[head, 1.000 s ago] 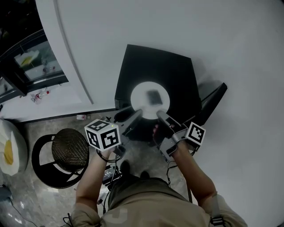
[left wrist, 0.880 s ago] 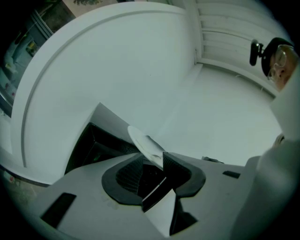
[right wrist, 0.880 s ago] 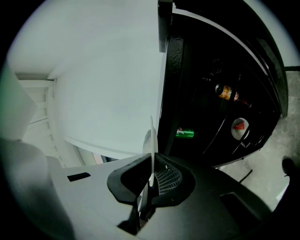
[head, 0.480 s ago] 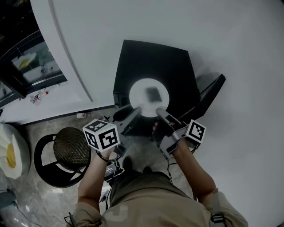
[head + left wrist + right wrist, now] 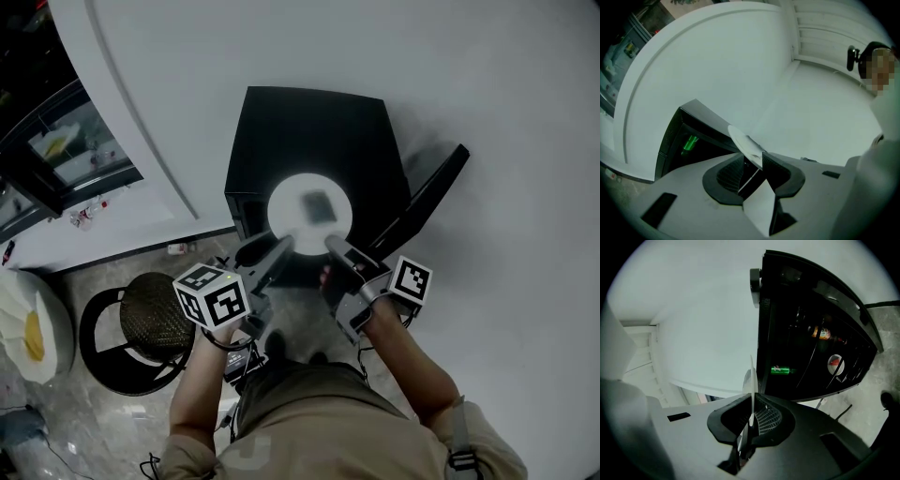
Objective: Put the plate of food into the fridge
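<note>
A white plate (image 5: 309, 211) with a dark piece of food (image 5: 318, 203) on it hangs level in front of the open black fridge (image 5: 309, 131). My left gripper (image 5: 281, 246) is shut on the plate's near-left rim and my right gripper (image 5: 333, 246) on its near-right rim. In the left gripper view the plate (image 5: 745, 143) shows edge-on, clamped between the pads of that gripper (image 5: 752, 161), with the fridge (image 5: 689, 136) beyond. The right gripper (image 5: 752, 411) pinches the thin rim of the plate (image 5: 752, 380) beside the dark fridge interior (image 5: 811, 333).
The fridge door (image 5: 427, 202) stands open to the right, with bottles (image 5: 824, 333) on its shelves. A black stool with a woven seat (image 5: 150, 319) stands to the left on the floor. A white curved wall (image 5: 141, 141) runs behind, and cables (image 5: 239, 361) lie by my feet.
Both grippers and the plate have shifted together a little to the left in the head view. The grip on the rim is unchanged.
</note>
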`<state>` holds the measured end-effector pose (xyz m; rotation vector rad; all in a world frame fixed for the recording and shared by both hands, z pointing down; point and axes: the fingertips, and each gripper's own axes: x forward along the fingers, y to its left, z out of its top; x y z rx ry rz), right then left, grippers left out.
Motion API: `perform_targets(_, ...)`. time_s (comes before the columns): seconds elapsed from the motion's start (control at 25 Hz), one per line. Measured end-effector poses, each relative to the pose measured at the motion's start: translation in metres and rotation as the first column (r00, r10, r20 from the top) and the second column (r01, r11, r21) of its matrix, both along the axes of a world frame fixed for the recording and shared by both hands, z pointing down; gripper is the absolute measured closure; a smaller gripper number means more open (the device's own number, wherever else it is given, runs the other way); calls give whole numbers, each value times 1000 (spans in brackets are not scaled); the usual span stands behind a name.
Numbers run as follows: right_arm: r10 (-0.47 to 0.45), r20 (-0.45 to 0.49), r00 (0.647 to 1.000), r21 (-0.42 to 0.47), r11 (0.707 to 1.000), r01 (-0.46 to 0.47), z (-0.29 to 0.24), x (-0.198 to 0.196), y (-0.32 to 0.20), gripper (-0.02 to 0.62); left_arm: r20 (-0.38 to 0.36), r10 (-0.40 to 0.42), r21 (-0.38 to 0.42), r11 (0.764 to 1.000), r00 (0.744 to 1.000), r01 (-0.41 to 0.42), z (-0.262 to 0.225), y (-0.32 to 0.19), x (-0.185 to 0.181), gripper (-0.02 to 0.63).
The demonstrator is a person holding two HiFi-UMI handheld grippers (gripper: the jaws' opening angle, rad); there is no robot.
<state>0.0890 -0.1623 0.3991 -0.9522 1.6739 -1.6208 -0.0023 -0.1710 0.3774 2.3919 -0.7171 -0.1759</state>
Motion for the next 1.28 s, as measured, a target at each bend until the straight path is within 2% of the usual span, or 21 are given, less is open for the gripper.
perform_targets(0.28,-11,11,1000,-10,1000,11,-7,8,16,566,18,-5,-9,1000,1000,5,-7,17,9,477)
perform_targets(1.12,-56,20,998,-49,997,57,20,23,31,566,61,-33,-57,998,998,36,20,34,23,477)
perform_targets(1.28,-60,8,998,-65,996,60,27,19,25,566,91,-31,-66,997,995,37,27,29,19,477)
